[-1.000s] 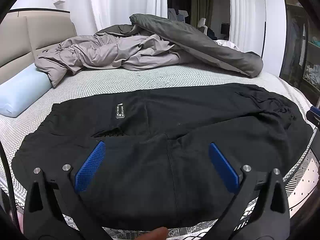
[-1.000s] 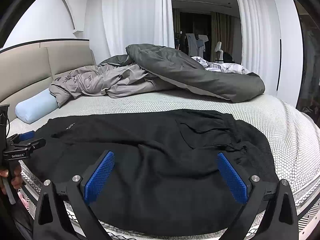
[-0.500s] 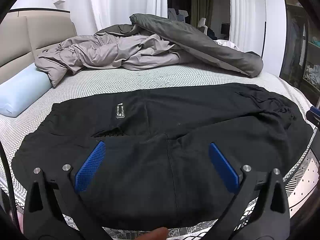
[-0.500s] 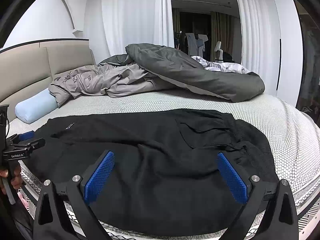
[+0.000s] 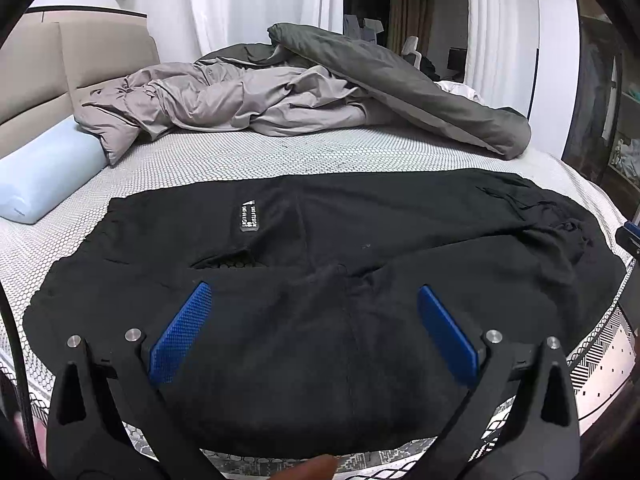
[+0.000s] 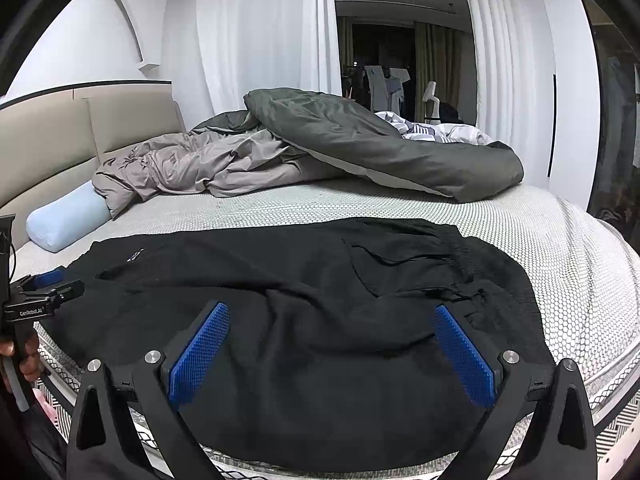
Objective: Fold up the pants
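Blue pillow at far left by headboard, grey duvet bunched behind. Black pants spread flat on bed near front edge, long axis left-right, leg ends left, waistband right. Left gripper jaws wide open, empty, above pants; right gripper likewise open, empty.

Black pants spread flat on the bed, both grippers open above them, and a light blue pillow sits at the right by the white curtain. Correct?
Not quite: the light blue pillow lies at the left, by the beige headboard, as the left wrist view shows. The rest holds: black pants spread on the bed, left gripper and right gripper both open above them.
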`<state>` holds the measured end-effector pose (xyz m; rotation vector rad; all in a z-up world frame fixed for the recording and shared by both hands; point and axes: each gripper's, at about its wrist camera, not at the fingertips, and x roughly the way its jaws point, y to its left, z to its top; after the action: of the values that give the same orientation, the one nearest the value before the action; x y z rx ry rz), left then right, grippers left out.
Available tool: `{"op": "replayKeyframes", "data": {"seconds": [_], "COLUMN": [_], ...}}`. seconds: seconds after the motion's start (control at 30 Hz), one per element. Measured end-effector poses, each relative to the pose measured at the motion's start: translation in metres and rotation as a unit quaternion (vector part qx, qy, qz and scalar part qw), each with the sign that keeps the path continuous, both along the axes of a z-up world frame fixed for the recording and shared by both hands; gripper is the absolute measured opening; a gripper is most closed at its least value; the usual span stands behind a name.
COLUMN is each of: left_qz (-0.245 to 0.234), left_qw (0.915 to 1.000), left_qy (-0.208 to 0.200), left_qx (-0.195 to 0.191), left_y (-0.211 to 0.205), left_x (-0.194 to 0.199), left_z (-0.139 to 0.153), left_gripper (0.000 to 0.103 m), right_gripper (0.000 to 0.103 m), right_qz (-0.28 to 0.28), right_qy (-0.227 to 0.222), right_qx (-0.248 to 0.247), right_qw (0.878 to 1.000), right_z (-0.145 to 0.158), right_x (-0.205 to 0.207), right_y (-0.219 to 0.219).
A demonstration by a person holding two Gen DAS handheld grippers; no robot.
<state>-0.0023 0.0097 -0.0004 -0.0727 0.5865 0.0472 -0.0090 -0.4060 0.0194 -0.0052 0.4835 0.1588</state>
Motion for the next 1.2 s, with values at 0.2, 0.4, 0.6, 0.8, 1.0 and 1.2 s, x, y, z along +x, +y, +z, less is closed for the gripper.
{"op": "replayKeyframes", "data": {"seconds": [0.2,0.4,0.6,0.8,1.0,1.2], "left_qz": [0.027,0.083,0.173,0.212,0.205,0.179], "left_qw": [0.9996,0.9961,0.9808,0.9676,0.9552,0.9421], "left_qy": [-0.003,0.006,0.011,0.023,0.027,0.054], "left_qx": [-0.009,-0.031,-0.089,-0.136,-0.212,-0.278], "left_y": [0.021,0.069,0.14,0.193,0.225,0.239], "left_x": [-0.011,-0.029,-0.05,-0.078,-0.094,-0.079], "left_z": [0.001,-0.005,-0.015,-0.036,-0.054,-0.074], "left_gripper": [0.102,0.102,0.102,0.102,0.094,0.067], "right_gripper": [0.103,0.103,0.103,0.103,0.103,0.103], "right_qz": [0.001,-0.007,-0.015,-0.013,-0.02,-0.024], "right_qy": [0.004,0.014,0.008,0.022,0.029,0.023], "right_qx": [0.004,0.026,0.033,0.058,0.059,0.049], "right_qw": [1.0,1.0,0.999,0.998,0.998,0.998], "right_z": [0.0,0.0,0.001,-0.002,-0.004,-0.004], "right_x": [-0.002,0.001,0.0,0.001,0.002,0.002], "right_y": [-0.002,-0.008,-0.019,-0.032,-0.037,-0.035]}}
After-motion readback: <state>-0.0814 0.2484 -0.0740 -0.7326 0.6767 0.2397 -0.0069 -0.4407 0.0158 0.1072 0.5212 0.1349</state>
